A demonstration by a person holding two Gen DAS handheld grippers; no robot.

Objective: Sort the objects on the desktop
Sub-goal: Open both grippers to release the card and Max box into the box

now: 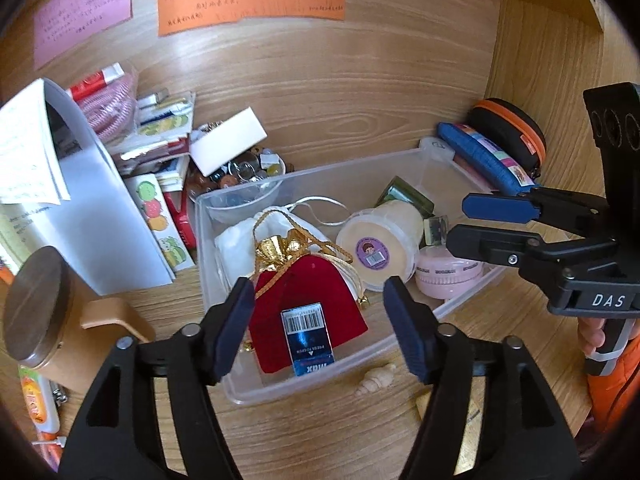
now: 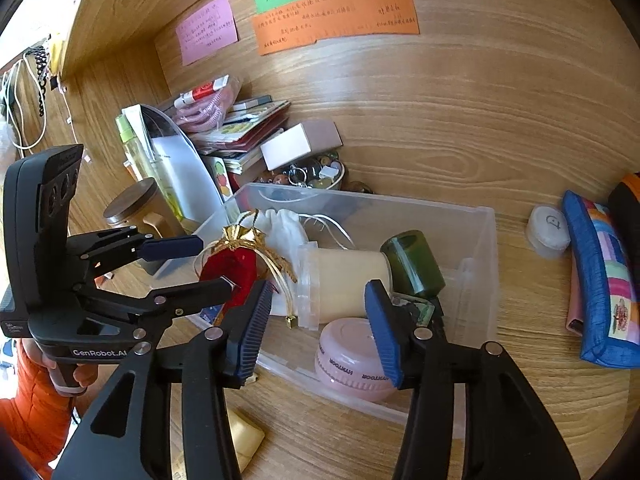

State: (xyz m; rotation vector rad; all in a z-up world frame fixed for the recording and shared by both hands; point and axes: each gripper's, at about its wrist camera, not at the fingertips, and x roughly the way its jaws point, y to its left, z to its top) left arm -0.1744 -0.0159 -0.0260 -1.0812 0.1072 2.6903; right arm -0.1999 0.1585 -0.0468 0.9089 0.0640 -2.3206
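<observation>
A clear plastic bin (image 1: 440, 312) (image 2: 480, 280) on the wooden desk holds a red velvet pouch (image 1: 316, 300) (image 2: 234, 268), a white pouch (image 1: 240, 240), a small blue box with a barcode (image 1: 308, 336), a cream jar on its side (image 1: 380, 246) (image 2: 348, 280), a pink round case (image 1: 448, 276) (image 2: 352, 364) and a green jar (image 2: 414, 264). My left gripper (image 1: 320, 328) is open and empty above the bin's near end. My right gripper (image 2: 320, 328) is open and empty over the pink case; it also shows in the left wrist view (image 1: 464, 220).
A pile of papers, cards, a white box (image 1: 228, 144) and a bowl of trinkets (image 1: 244, 184) lies left of the bin. A wood-lidded mug (image 1: 36, 304), a small shell (image 1: 376, 380), a blue pencil case (image 2: 600, 280) and a white cap (image 2: 548, 230) lie around.
</observation>
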